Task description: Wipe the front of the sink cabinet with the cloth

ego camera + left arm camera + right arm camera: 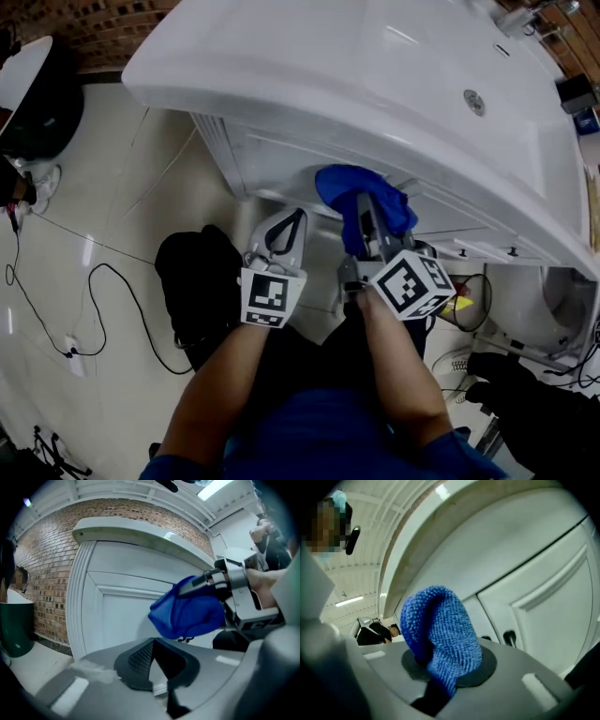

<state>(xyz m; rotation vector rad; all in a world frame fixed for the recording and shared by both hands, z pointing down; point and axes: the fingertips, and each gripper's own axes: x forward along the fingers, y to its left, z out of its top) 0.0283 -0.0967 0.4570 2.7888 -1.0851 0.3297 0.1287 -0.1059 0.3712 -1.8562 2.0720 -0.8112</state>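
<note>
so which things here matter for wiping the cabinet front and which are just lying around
In the job:
- blue microfibre cloth, clamped in the right gripper
- white panelled front of the sink cabinet

Lying about:
- thin black cable on the pale floor
- left gripper, shut on nothing

The left forearm [220,384] and right forearm [403,366], both bare, reach forward side by side toward the sink cabinet [281,155]. The left gripper [292,225] points at the cabinet front and hovers just short of it, its fingers pressed together with nothing between them. The right gripper [370,214], just beside it and nearer the cabinet, has its fingers clamped on the blue cloth [349,187], which bunches past the fingertips. Whether the cloth touches the cabinet front cannot be told.
</note>
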